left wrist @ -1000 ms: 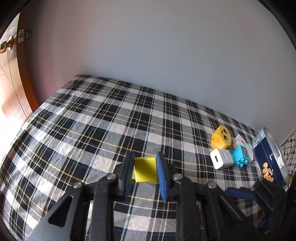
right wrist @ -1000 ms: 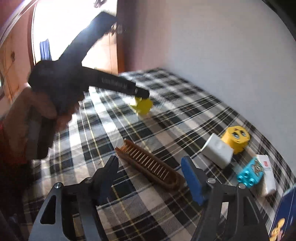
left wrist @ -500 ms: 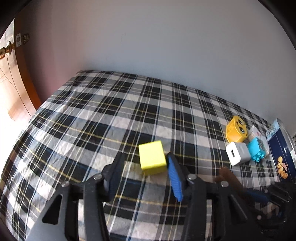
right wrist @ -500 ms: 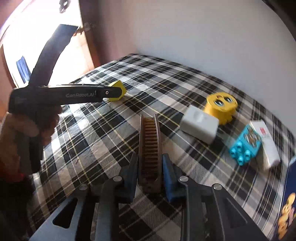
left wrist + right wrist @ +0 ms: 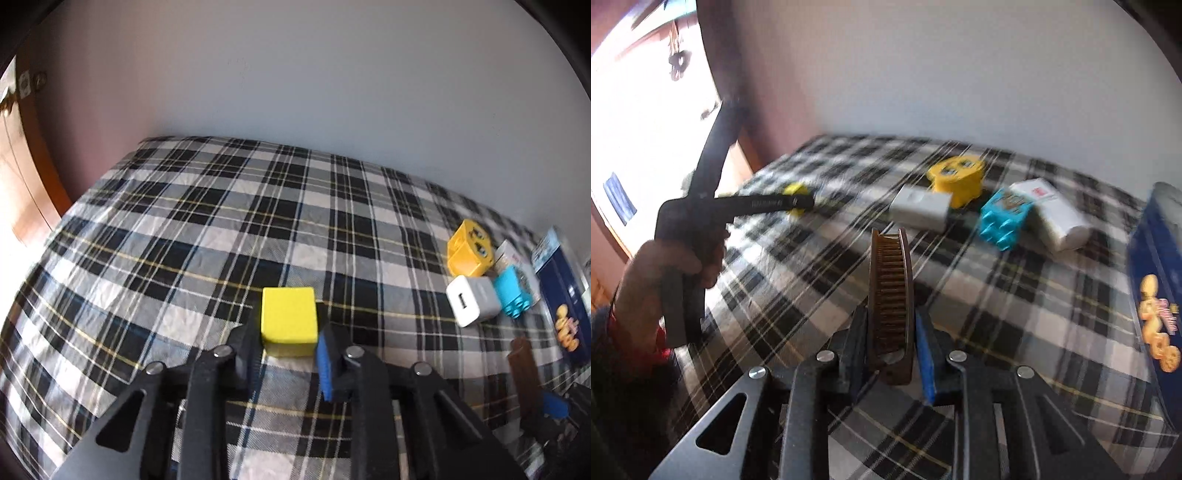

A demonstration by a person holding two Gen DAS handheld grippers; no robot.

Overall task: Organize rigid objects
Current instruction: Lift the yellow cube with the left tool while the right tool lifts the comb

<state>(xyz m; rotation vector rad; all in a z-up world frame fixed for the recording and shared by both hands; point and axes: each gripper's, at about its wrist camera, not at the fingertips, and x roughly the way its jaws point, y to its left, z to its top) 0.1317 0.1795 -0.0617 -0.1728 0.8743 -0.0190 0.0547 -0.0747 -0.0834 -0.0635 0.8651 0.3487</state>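
Note:
My left gripper has its jaws closing on a yellow block, both pads against its sides, low over the plaid cloth. In the right wrist view the same block peeks out behind the left gripper's tip, held by a person's hand. My right gripper is shut on a brown comb, teeth up, pointing away from me and lifted off the cloth. The comb also shows at the lower right of the left wrist view.
A yellow smiley toy, a white charger, a cyan brick and a white box cluster near the wall. A dark blue box stands at the right edge. A wooden door is left.
The left jaws loosened, then closed again on the yellow block, which now sits square between them. The right gripper shut on the comb, rolled and carried it toward the cluster.

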